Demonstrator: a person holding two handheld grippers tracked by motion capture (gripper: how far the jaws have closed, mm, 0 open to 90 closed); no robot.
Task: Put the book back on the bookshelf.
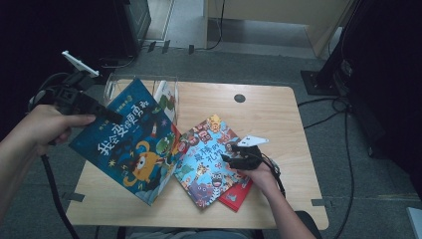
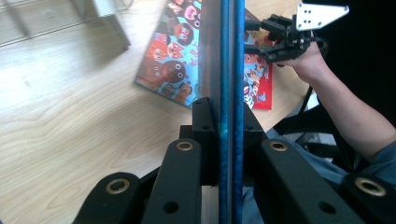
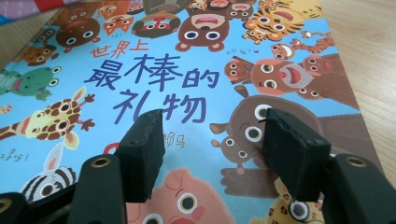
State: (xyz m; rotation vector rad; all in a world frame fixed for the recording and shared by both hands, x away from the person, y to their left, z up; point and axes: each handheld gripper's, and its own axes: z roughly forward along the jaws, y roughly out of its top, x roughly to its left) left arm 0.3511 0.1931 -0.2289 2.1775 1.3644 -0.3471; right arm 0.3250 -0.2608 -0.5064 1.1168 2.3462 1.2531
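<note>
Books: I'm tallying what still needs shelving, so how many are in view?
4, perhaps more hidden: the dark blue book held in the left gripper, one standing in the clear rack, the animal book under the right gripper, and a red book beneath it.

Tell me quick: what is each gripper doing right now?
Left gripper: shut on the dark blue monster picture book, lifted at a tilt.
Right gripper: open, holding nothing, above the light blue animal picture book.

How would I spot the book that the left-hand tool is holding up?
Start at the wooden table and look to its left side. There the left gripper clamps the dark blue book, lifted and tilted. Unlike the light blue animal book lying flat beside it, it shows an orange monster.
</note>
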